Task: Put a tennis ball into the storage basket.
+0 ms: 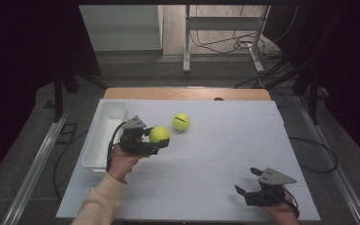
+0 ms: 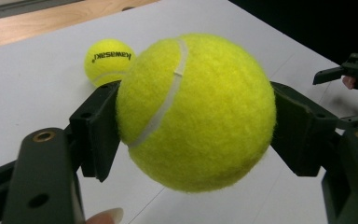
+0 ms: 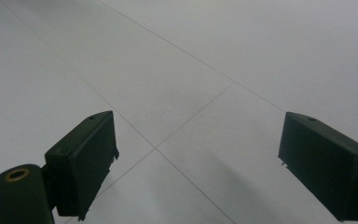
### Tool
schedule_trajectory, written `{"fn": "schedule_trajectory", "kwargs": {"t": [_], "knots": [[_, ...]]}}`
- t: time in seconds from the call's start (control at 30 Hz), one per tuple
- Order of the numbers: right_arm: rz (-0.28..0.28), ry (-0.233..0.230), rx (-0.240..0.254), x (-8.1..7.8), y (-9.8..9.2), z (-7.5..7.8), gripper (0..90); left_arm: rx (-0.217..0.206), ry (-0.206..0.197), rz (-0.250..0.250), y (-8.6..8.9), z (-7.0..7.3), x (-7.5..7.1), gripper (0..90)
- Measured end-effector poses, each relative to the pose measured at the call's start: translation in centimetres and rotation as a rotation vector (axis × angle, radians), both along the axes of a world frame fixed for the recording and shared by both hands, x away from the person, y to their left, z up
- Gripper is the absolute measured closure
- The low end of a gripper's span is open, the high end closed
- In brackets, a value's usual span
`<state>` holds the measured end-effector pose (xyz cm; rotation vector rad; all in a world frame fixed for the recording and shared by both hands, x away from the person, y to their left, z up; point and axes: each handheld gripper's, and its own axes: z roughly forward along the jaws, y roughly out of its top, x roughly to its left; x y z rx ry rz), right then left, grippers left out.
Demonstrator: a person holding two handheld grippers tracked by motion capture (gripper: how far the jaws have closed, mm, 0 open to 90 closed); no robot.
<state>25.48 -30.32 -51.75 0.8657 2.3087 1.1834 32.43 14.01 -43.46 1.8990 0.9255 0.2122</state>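
High view: left gripper (image 1: 161,140) clamps a tennis ball (image 1: 160,135) above the white mat (image 1: 225,154). Just beyond it lies a second ball (image 1: 181,122); behind it, a white bin (image 1: 104,136) lines the mat's edge. Right gripper (image 1: 249,180), jaws spread, sits well apart over bare mat.

1. The fuzzy yellow-green tennis ball lying free on the white worktop (image 2: 109,60) bears a dark printed brand name, seen upside down in the left gripper view; it seems to read "Kawasaki"
2. In the high view the same ball (image 1: 181,121) shows just a dark mark, too small to read
3. No other lettering can be made out
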Motion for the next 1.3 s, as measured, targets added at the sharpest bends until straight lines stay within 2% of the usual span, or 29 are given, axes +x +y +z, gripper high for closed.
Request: {"fn": "schedule_trajectory", "kwargs": {"t": [0.47,1.3], "knots": [[-0.006,0.000,-0.004,0.0,0.0,0.0,11.9,-0.040,-0.022,0.026,1.6,1.0,-0.2,25.8],[-0.008,0.001,-0.007,0.0,-0.1,0.0,11.9,-0.083,-0.060,0.072,3.8,2.3,-0.7,25.8]]}}
